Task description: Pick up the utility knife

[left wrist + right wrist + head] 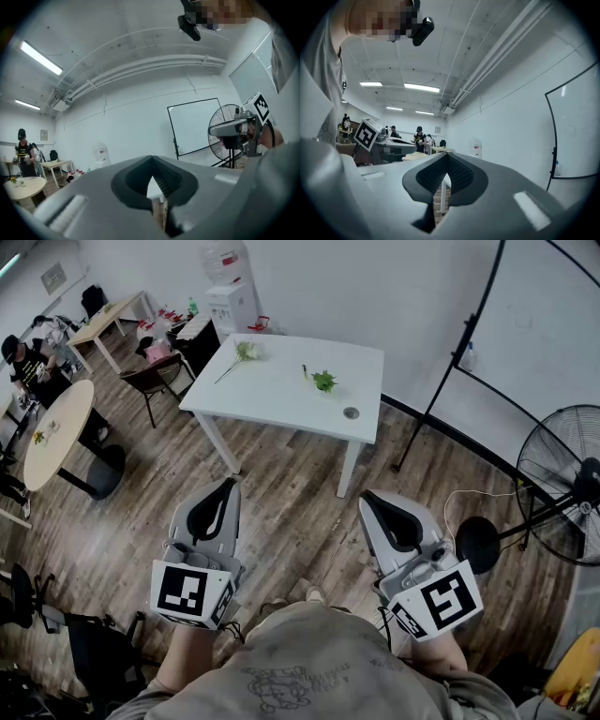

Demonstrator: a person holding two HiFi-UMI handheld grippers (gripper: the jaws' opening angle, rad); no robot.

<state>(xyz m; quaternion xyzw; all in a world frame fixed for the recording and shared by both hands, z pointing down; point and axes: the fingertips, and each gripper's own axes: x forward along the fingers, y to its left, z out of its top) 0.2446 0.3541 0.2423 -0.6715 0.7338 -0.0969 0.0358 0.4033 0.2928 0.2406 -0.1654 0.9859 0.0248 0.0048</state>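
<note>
Left hand-held gripper [223, 491] and right hand-held gripper [372, 502]: jaws closed tip to tip, nothing held. Utility knife not made out in any view, so its axis is unknown. White counter [281, 392] lies well ahead, neither gripper clearly nearer.

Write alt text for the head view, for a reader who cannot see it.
Seen from above, a person holds the left gripper and right gripper, both shut and empty, over a wood floor, facing a white table.

tiny unidentifiable round object [351, 412] on the white table [281, 395]; fan [561, 482] partly off-frame at right
</note>
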